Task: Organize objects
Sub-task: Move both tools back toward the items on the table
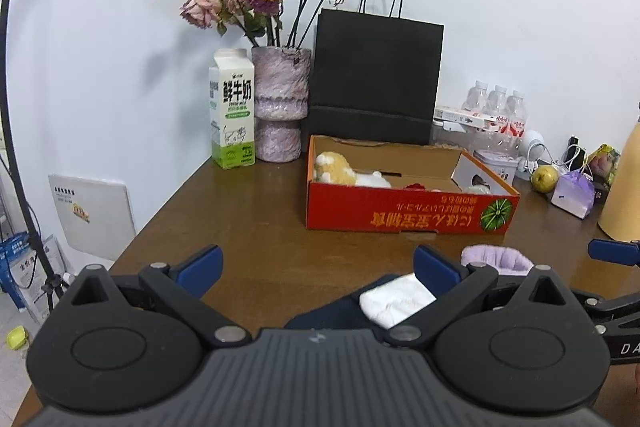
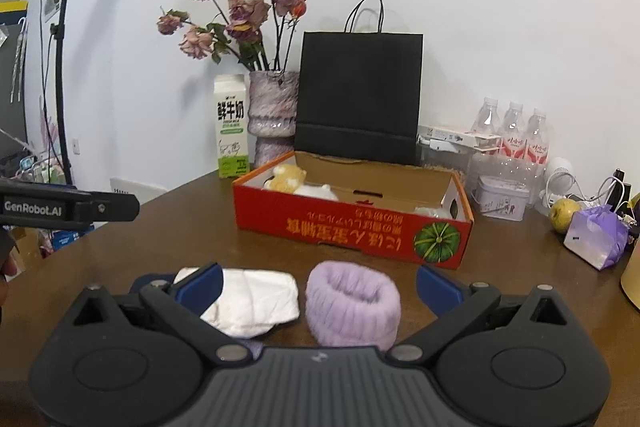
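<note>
Resting on table: fluffy lilac knit cuff [image 2: 353, 303], folded white cloth [image 2: 256, 301]; both hand-held grippers [image 2: 318, 285] wide open, empty.

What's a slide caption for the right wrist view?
Open right gripper poised over lavender knit cuff and white folded cloth, red cardboard box beyond.

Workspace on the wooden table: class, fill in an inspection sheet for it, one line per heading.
Surface: brown wooden table, mostly bare at the near left.
Job's things: purple knit sock, white sock and a dark garment near the front; red cardboard box holding a plush toy.
Clutter: milk carton, vase of dried roses, black paper bag, water bottles, tin, pear.
Grippers: left gripper open; right gripper open around the purple sock.
Cables: white cables far right.
Surroundings: white wall, light stand.
</note>
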Demonstrator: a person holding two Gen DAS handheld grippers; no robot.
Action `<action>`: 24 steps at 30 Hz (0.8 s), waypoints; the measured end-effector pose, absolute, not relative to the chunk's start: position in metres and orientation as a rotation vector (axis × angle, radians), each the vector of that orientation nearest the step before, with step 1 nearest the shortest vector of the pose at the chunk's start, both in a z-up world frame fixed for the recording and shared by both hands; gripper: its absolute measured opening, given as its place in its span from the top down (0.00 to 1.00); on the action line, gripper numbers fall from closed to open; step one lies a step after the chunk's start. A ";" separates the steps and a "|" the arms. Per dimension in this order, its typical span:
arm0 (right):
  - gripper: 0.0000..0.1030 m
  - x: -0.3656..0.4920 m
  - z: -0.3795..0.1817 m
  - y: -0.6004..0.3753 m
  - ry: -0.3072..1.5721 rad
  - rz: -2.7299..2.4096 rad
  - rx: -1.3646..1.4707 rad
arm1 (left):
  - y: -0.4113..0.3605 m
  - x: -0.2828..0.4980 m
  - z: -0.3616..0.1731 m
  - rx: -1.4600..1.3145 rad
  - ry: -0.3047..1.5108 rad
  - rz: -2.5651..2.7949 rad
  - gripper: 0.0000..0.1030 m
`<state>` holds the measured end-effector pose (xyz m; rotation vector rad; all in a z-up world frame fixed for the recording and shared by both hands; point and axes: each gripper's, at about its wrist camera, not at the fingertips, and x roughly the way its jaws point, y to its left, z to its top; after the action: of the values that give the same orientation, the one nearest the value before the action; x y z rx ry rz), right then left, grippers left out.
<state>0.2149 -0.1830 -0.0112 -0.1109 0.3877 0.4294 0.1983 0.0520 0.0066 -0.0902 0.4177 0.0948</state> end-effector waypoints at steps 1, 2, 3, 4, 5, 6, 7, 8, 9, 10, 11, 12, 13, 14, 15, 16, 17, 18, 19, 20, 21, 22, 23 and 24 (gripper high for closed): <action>0.00 0.212 -0.012 -0.183 0.392 0.431 -0.111 | 0.054 0.196 0.005 -0.101 0.423 0.094 0.00; 0.00 0.210 -0.014 -0.183 0.397 0.432 -0.111 | 0.057 0.194 0.004 -0.108 0.426 0.093 0.00; 0.00 0.208 -0.015 -0.182 0.402 0.432 -0.110 | 0.059 0.192 0.002 -0.114 0.431 0.095 0.00; 0.00 0.206 -0.017 -0.182 0.410 0.433 -0.108 | 0.061 0.191 0.000 -0.118 0.433 0.097 0.00; 0.00 0.204 -0.019 -0.182 0.418 0.434 -0.107 | 0.063 0.189 -0.001 -0.121 0.435 0.101 0.00; 0.00 0.203 -0.021 -0.181 0.428 0.434 -0.106 | 0.064 0.187 -0.003 -0.122 0.438 0.104 0.00; 0.00 0.202 -0.023 -0.180 0.441 0.431 -0.106 | 0.065 0.185 -0.005 -0.123 0.439 0.105 0.00; 0.00 0.202 -0.026 -0.180 0.452 0.427 -0.107 | 0.066 0.183 -0.006 -0.125 0.441 0.107 0.00; 0.00 0.201 -0.028 -0.179 0.462 0.425 -0.108 | 0.067 0.180 -0.008 -0.128 0.444 0.111 0.00; 0.00 0.200 -0.031 -0.179 0.472 0.425 -0.107 | 0.069 0.178 -0.010 -0.130 0.450 0.114 0.00; 0.00 0.200 -0.033 -0.178 0.483 0.425 -0.105 | 0.070 0.176 -0.012 -0.130 0.456 0.113 0.00; 0.00 0.200 -0.035 -0.178 0.491 0.425 -0.104 | 0.071 0.174 -0.014 -0.131 0.459 0.112 0.00; 0.00 0.199 -0.037 -0.178 0.501 0.425 -0.102 | 0.073 0.172 -0.016 -0.131 0.461 0.111 0.00; 0.00 0.198 -0.039 -0.178 0.509 0.425 -0.101 | 0.074 0.170 -0.018 -0.129 0.466 0.112 0.00; 0.00 0.198 -0.041 -0.177 0.519 0.426 -0.101 | 0.076 0.168 -0.020 -0.127 0.472 0.114 0.00; 0.00 0.197 -0.043 -0.176 0.531 0.428 -0.101 | 0.077 0.167 -0.022 -0.125 0.480 0.117 0.00; 0.00 0.196 -0.045 -0.175 0.541 0.430 -0.102 | 0.079 0.165 -0.024 -0.125 0.486 0.119 0.00; 0.00 0.196 -0.047 -0.174 0.551 0.433 -0.104 | 0.080 0.164 -0.026 -0.125 0.494 0.121 0.00; 0.00 0.195 -0.049 -0.172 0.561 0.436 -0.107 | 0.082 0.163 -0.029 -0.125 0.501 0.122 0.00; 0.00 0.195 -0.050 -0.170 0.572 0.440 -0.108 | 0.084 0.162 -0.031 -0.127 0.506 0.124 0.00; 0.00 0.195 -0.051 -0.168 0.581 0.443 -0.109 | 0.086 0.162 -0.033 -0.129 0.510 0.123 0.00; 0.00 0.195 -0.052 -0.165 0.590 0.446 -0.110 | 0.088 0.161 -0.035 -0.133 0.515 0.120 0.00; 0.00 0.195 -0.053 -0.163 0.599 0.449 -0.110 | 0.089 0.161 -0.037 -0.138 0.521 0.117 0.00; 0.00 0.195 -0.054 -0.160 0.610 0.453 -0.112 | 0.091 0.162 -0.039 -0.145 0.526 0.114 0.00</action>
<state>0.1949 -0.1599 -0.0539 -0.1120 0.6100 0.4527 0.1615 0.0914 -0.0387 -0.1450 0.5260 0.1140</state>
